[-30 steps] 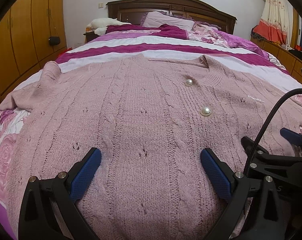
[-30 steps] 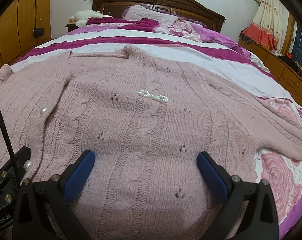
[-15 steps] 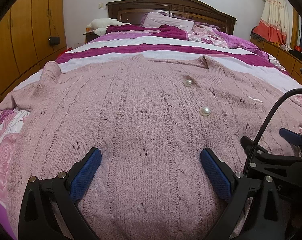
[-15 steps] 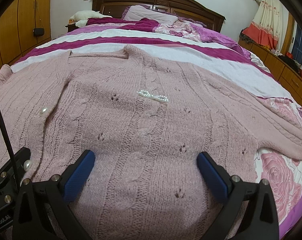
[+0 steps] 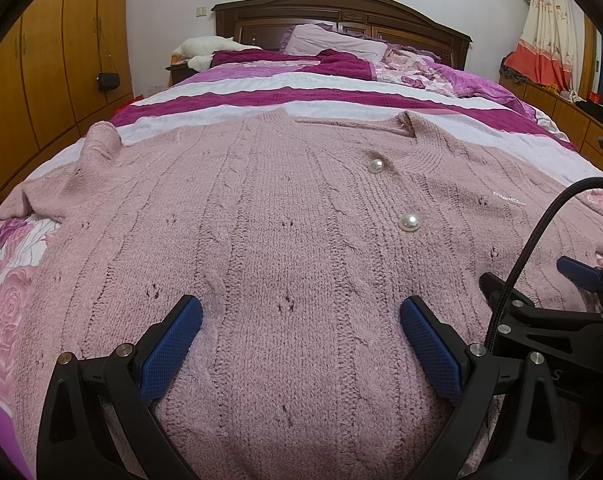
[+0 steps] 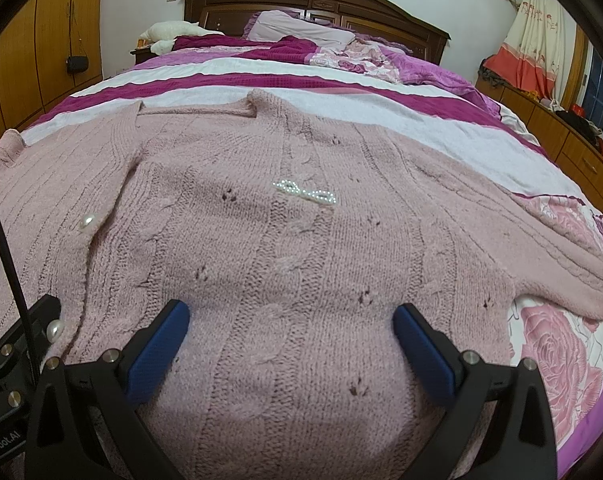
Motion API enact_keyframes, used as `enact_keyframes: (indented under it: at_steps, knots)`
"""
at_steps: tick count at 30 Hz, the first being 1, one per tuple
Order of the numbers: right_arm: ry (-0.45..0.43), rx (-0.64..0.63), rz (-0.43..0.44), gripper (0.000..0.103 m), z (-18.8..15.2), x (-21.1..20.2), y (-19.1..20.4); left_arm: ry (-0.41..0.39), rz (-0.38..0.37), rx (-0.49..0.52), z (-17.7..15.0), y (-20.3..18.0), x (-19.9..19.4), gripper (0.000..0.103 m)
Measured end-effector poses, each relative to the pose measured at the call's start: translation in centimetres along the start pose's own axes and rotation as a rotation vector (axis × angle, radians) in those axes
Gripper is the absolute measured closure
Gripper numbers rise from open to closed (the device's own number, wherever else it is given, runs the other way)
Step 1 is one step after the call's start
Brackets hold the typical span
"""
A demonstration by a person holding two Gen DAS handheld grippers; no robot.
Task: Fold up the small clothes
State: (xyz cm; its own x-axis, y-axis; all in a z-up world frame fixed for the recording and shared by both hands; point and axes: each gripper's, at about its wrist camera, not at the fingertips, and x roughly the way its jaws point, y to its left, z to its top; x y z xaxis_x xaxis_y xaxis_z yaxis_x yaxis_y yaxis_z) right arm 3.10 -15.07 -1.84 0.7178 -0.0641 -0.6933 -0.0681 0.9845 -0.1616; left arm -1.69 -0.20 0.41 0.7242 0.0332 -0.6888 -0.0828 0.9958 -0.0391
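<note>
Pink cardigan (image 5: 285, 240) lies flat under left gripper (image 5: 300, 320) and right gripper (image 6: 291, 324), both released.

Fuzzy matt knit cardigan (image 5: 285, 240) w/ glossy pearl buttons (image 5: 410, 223); polished wood headboard (image 5: 341, 8).

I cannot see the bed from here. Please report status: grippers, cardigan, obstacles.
Left gripper open, right gripper open, both low over the hem. Pink cardigan spread flat on bed, unfolded, not gripped. Nothing in the way.
</note>
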Motion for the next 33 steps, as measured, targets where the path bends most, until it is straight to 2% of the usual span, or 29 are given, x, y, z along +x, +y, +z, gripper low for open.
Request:
enact_keyframes:
  at_steps: [19,24,27,29,33]
  knots:
    - [0.000,-0.001,-0.001,0.000,0.0,0.0,0.0,-0.008,-0.004,-0.002,-0.4,-0.5,-0.6,0.025]
    - [0.004,-0.001,0.001,0.000,0.0,0.0,0.0,-0.005,-0.035,-0.020,-0.2,0.2,-0.8,0.028]
    - [0.001,0.008,0.009,0.000,0.1,-0.3,-0.3,0.026,-0.086,-0.070,0.7,1.5,-1.0,0.034]
    - [-0.010,0.013,0.011,0.000,0.2,-0.8,-0.3,0.053,-0.111,-0.131,1.6,3.1,-1.1,0.043]
    - [-0.035,0.011,0.069,0.000,0.5,-2.4,0.3,0.073,-0.135,-0.363,4.3,9.7,-2.1,0.044]
